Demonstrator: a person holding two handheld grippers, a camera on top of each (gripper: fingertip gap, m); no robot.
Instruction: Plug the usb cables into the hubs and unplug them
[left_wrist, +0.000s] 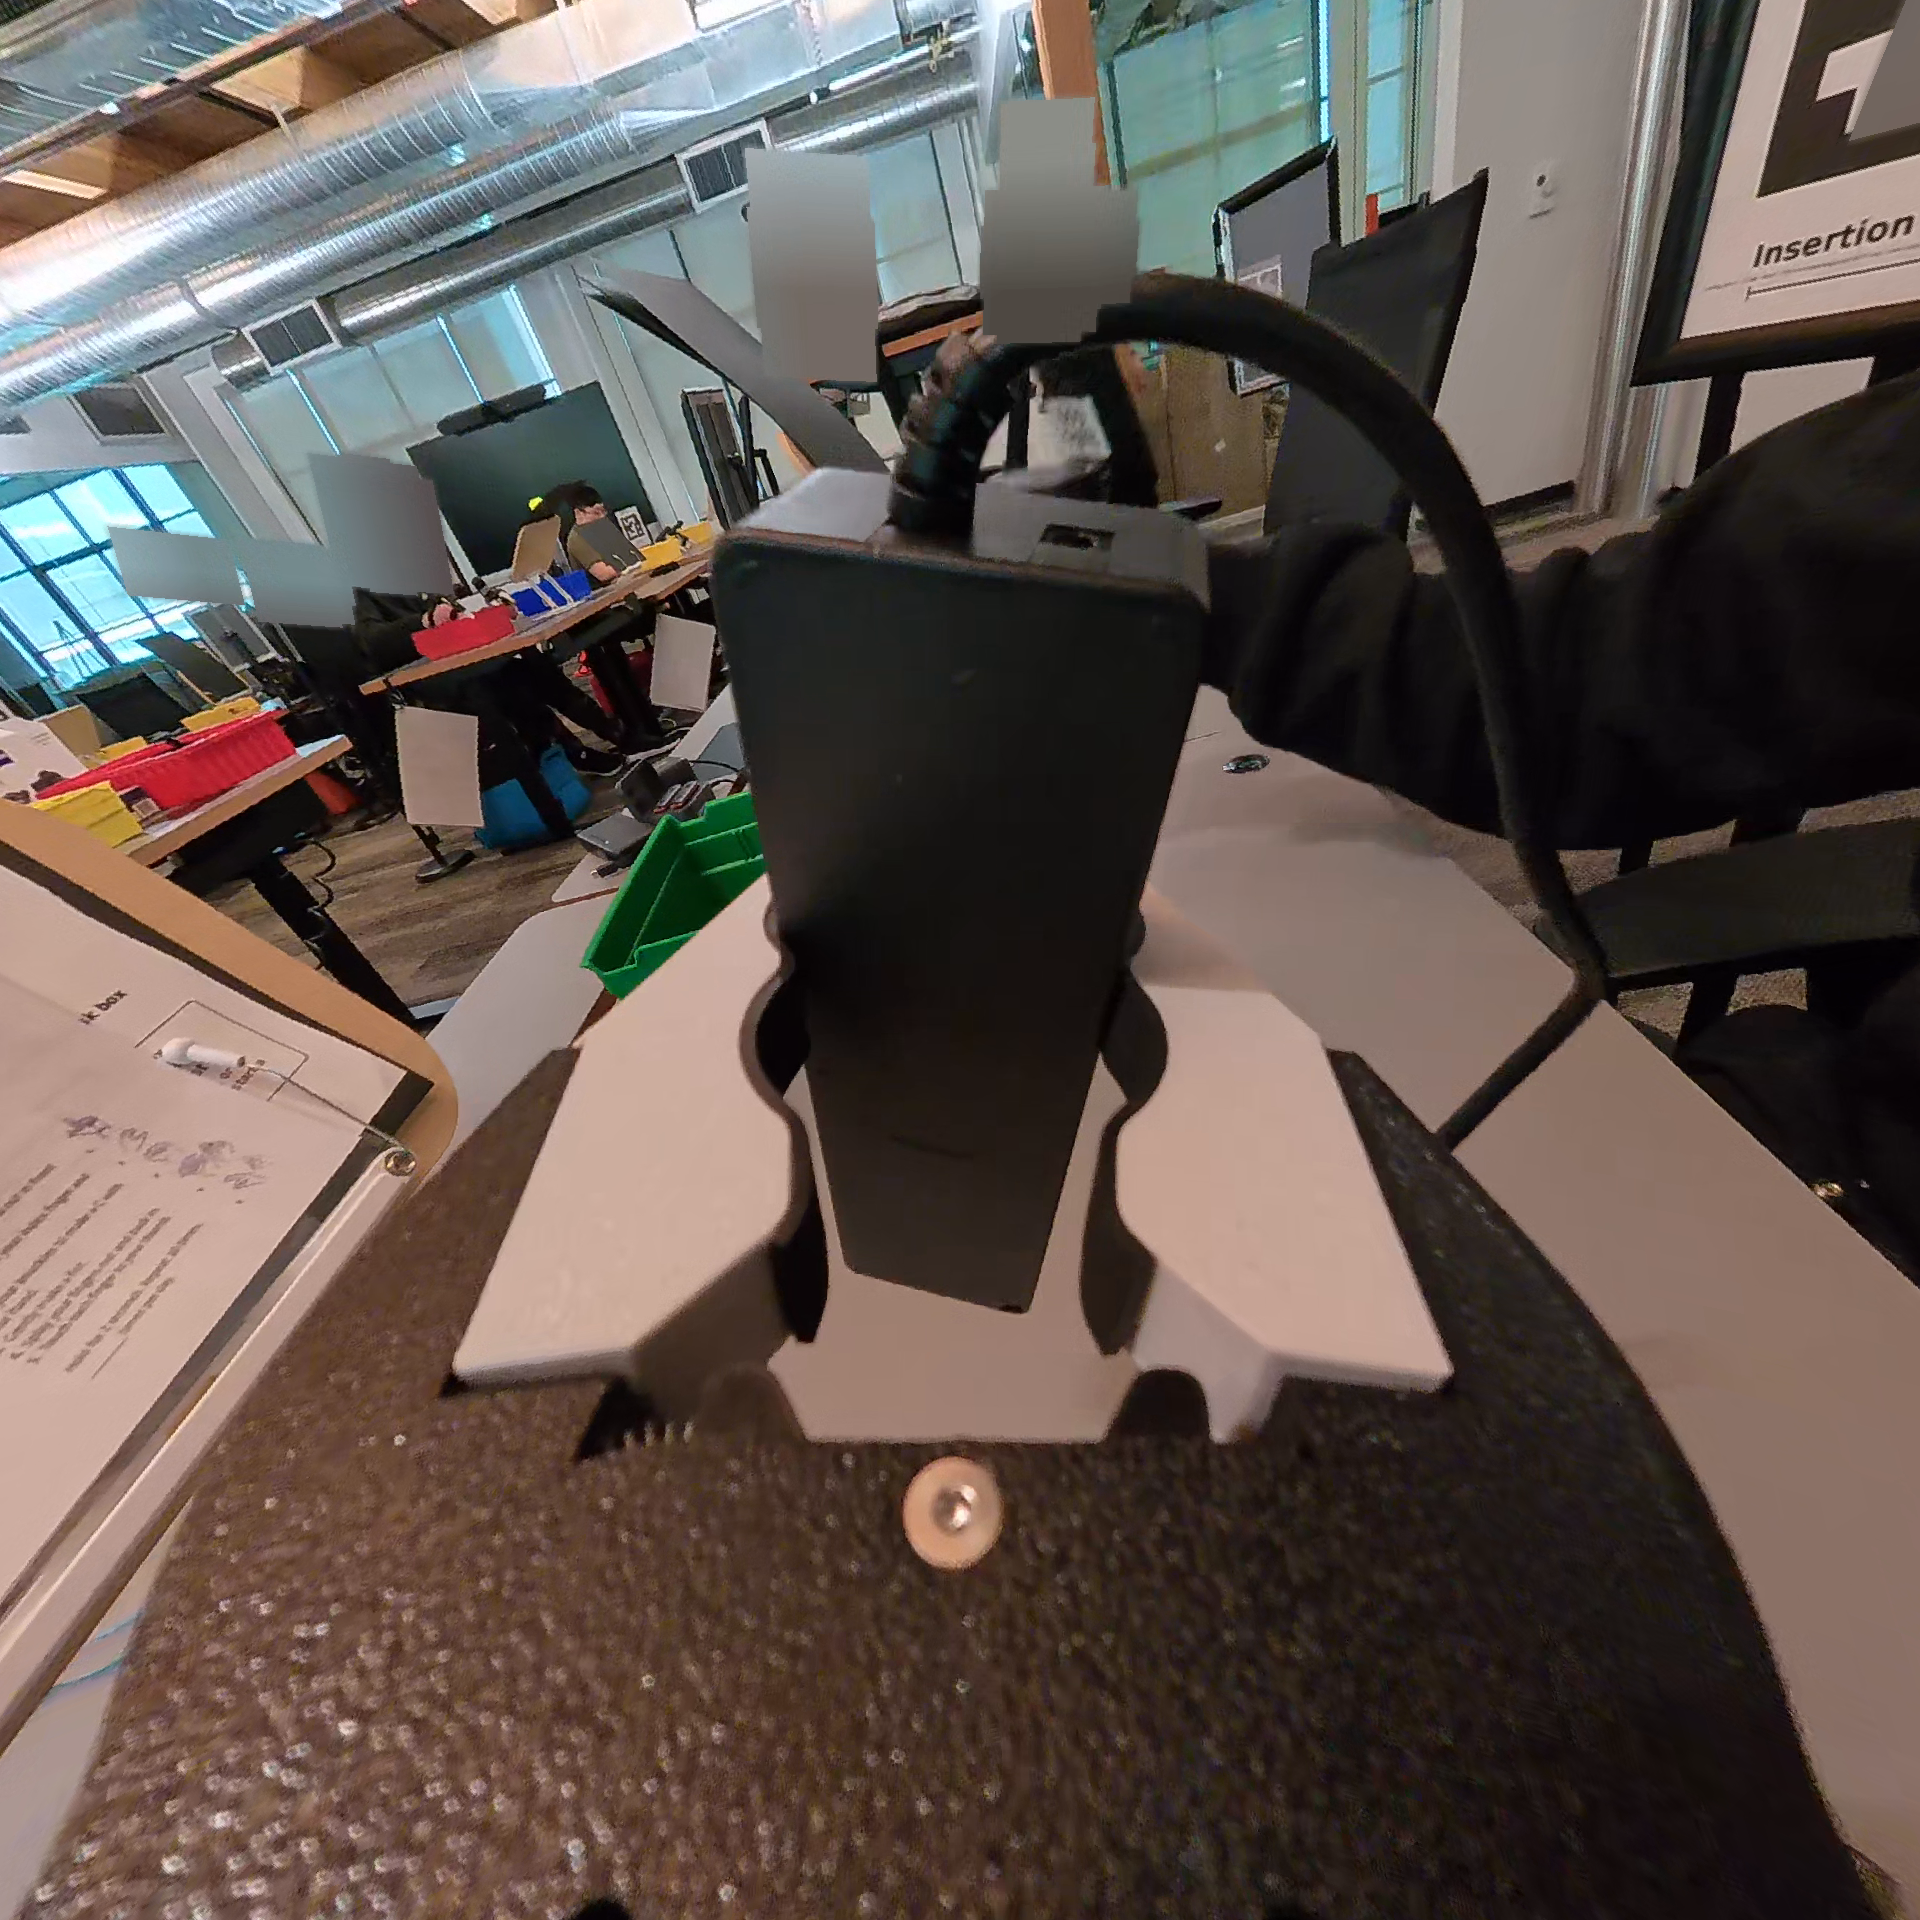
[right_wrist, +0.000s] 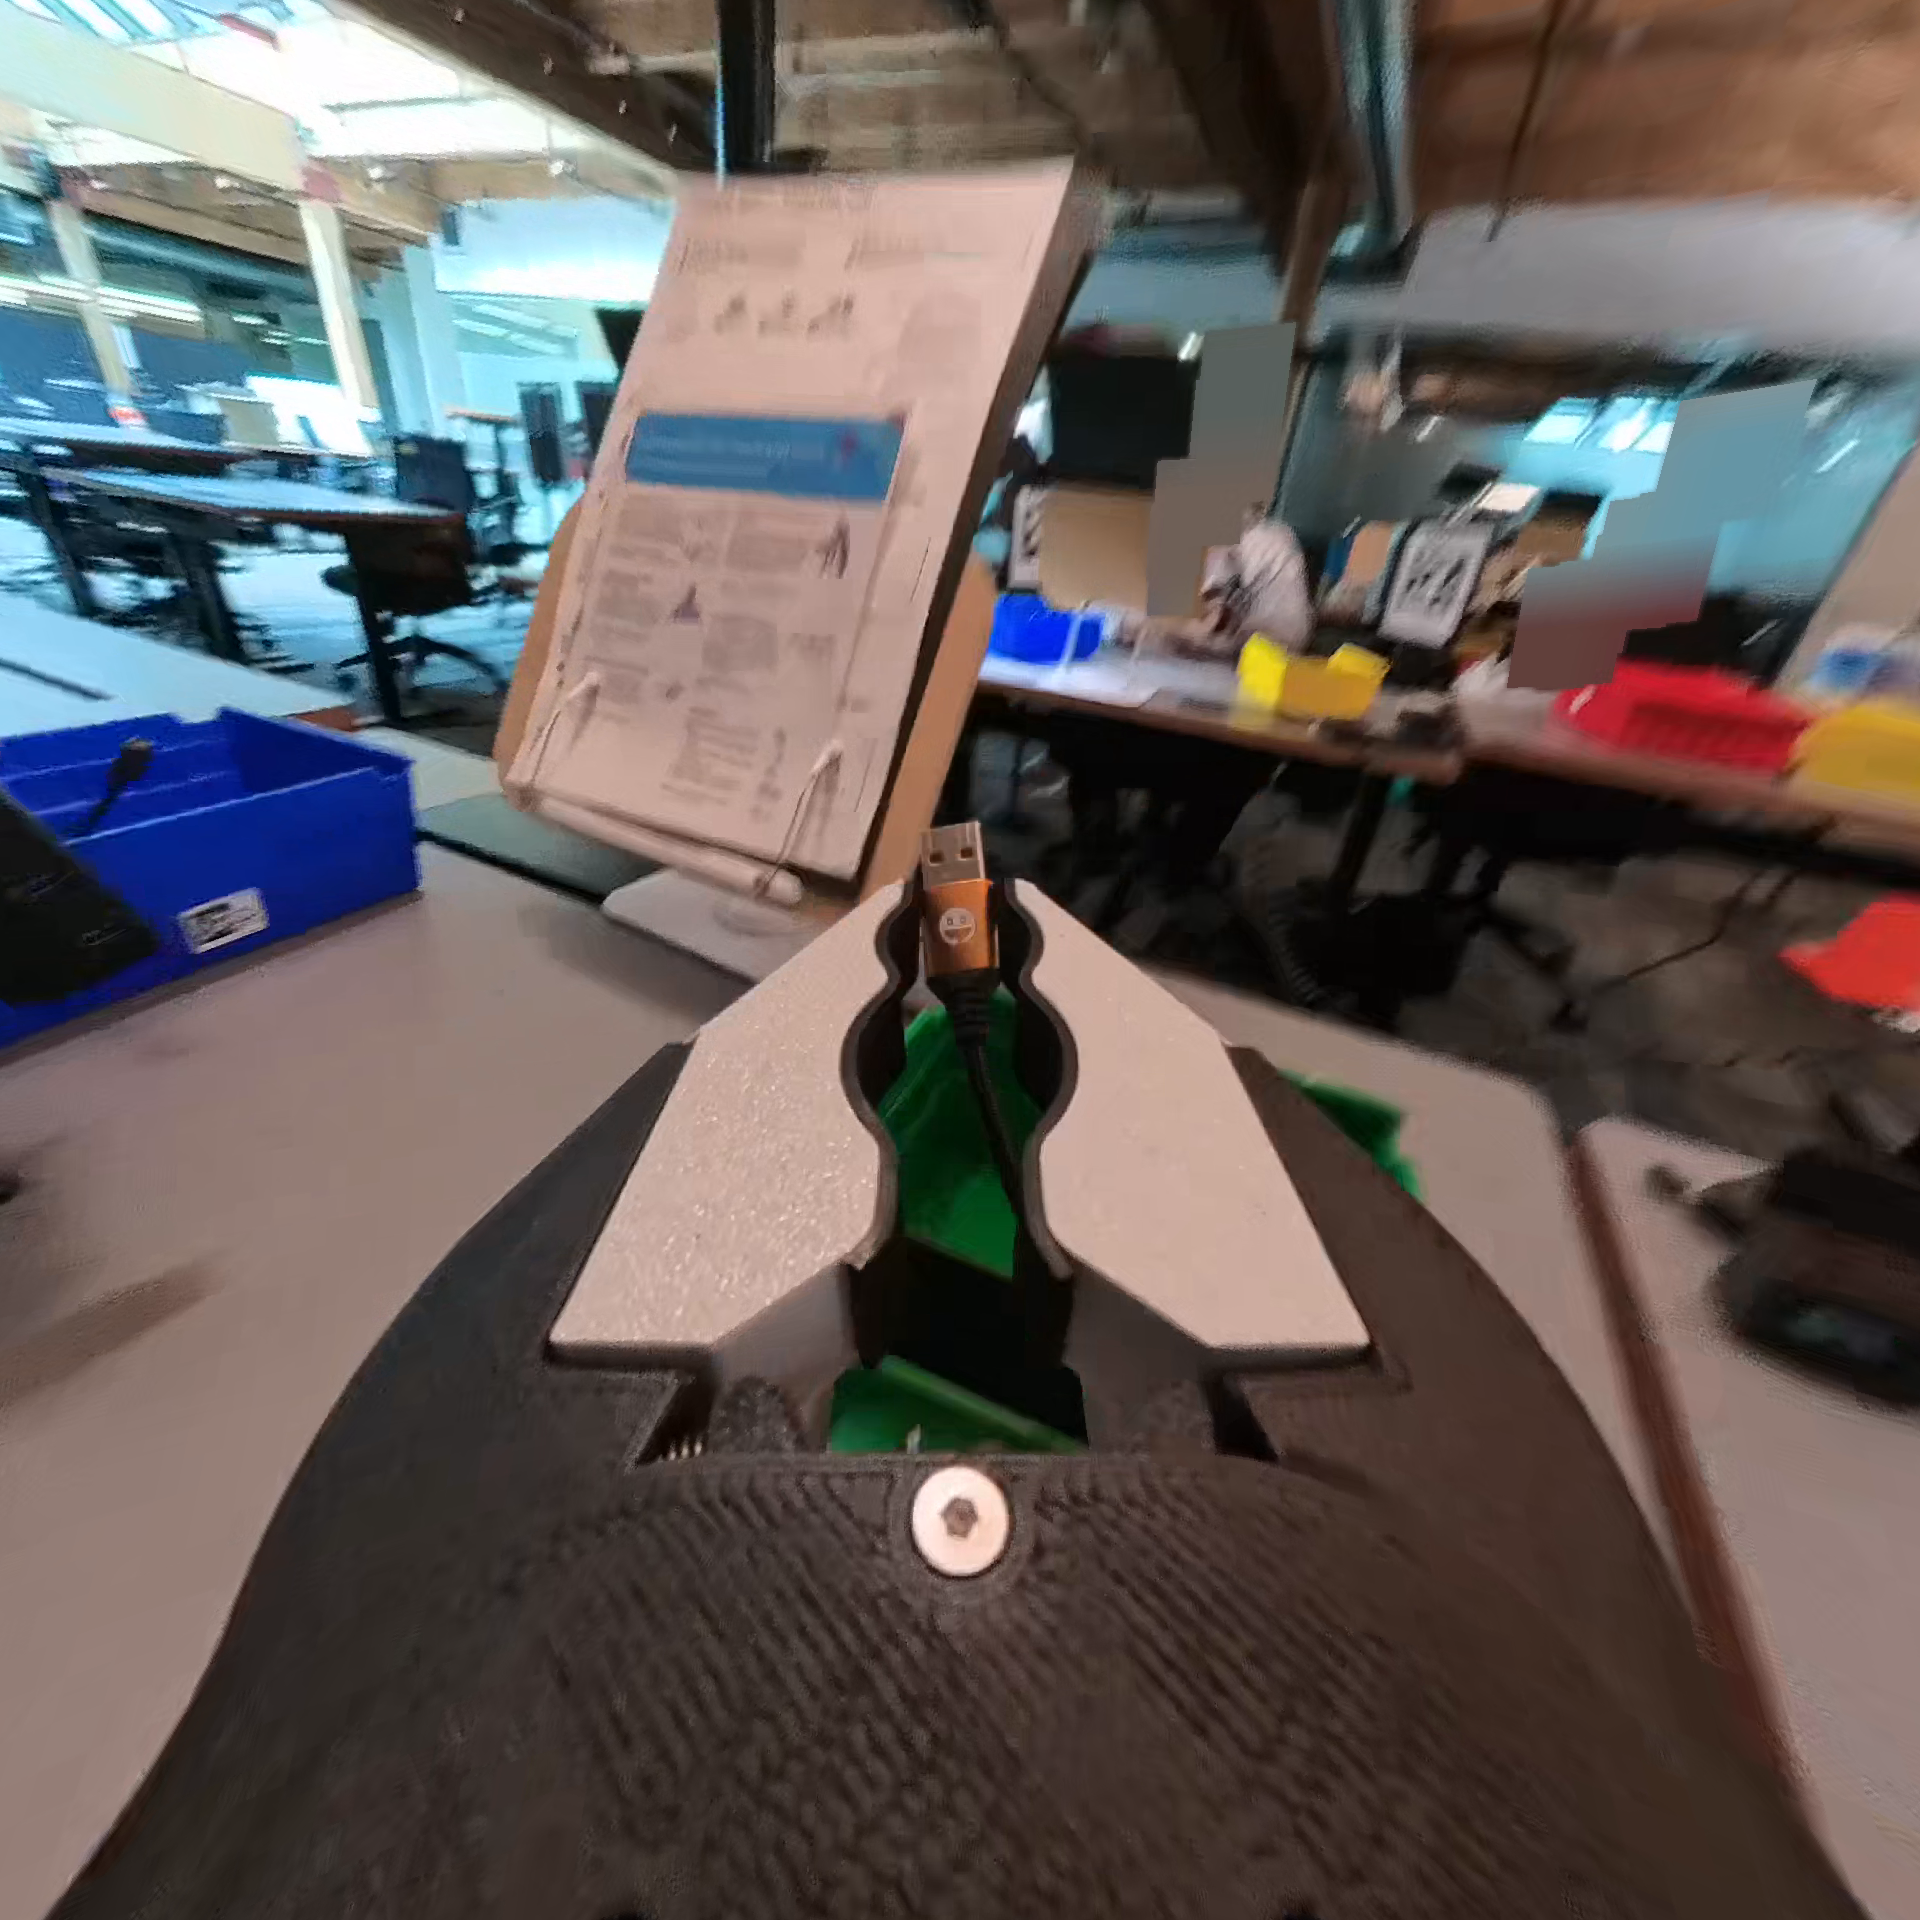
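Note:
In the left wrist view my left gripper (left_wrist: 951, 966) is shut on a black box-shaped USB hub (left_wrist: 956, 831) and holds it upright above the table. The hub's own black cable (left_wrist: 1455, 582) leaves its top end and loops down to the right. A small open port (left_wrist: 1081, 537) shows on the top face. In the right wrist view my right gripper (right_wrist: 958, 902) is shut on an orange USB cable plug (right_wrist: 958, 920). The plug's metal tip (right_wrist: 954, 852) points forward past the fingertips. Its black cord (right_wrist: 992, 1101) hangs down between the fingers.
A green bin (left_wrist: 675, 894) sits on the grey table (left_wrist: 1662, 1195) below the hub; it also shows under the right gripper (right_wrist: 945, 1122). A blue bin (right_wrist: 218, 821) holds another cable at left. An instruction board (right_wrist: 769, 582) stands ahead. A dark sleeve (left_wrist: 1558, 675) reaches in at right.

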